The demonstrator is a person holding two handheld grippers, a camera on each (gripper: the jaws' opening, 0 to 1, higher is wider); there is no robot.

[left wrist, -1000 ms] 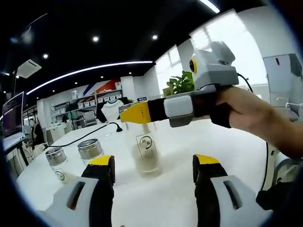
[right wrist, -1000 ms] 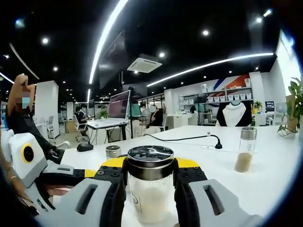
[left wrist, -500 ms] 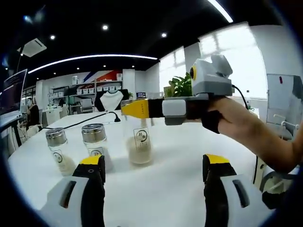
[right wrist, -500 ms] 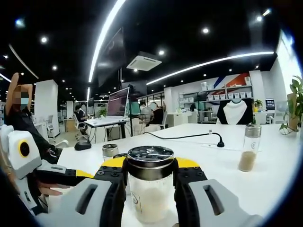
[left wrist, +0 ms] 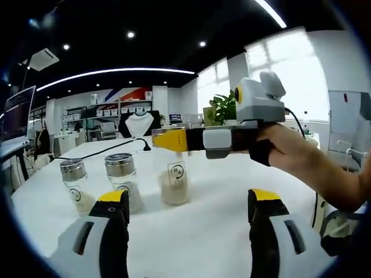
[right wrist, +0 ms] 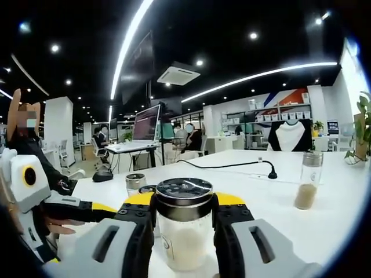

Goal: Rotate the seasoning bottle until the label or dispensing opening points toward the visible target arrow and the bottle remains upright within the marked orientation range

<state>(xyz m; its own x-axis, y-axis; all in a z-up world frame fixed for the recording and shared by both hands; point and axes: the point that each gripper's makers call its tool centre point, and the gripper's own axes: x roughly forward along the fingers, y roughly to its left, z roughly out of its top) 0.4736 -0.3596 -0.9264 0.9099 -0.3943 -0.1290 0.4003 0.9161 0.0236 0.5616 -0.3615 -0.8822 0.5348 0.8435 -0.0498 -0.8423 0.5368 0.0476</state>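
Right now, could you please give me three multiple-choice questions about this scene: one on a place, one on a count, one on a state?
1. In the left gripper view, where is the seasoning bottle that the right gripper holds?
A. right of the two lidded bottles
B. between them
C. left of them

2. How many bottles does the left gripper view show?
A. one
B. three
C. five

3. How is the left gripper?
A. shut on a bottle
B. open, holding nothing
C. shut on a cable

Answers:
1 A: both lidded bottles stand to its left.
2 B: two lidded ones plus the held one.
3 B: its jaws stand wide apart over the bare table.
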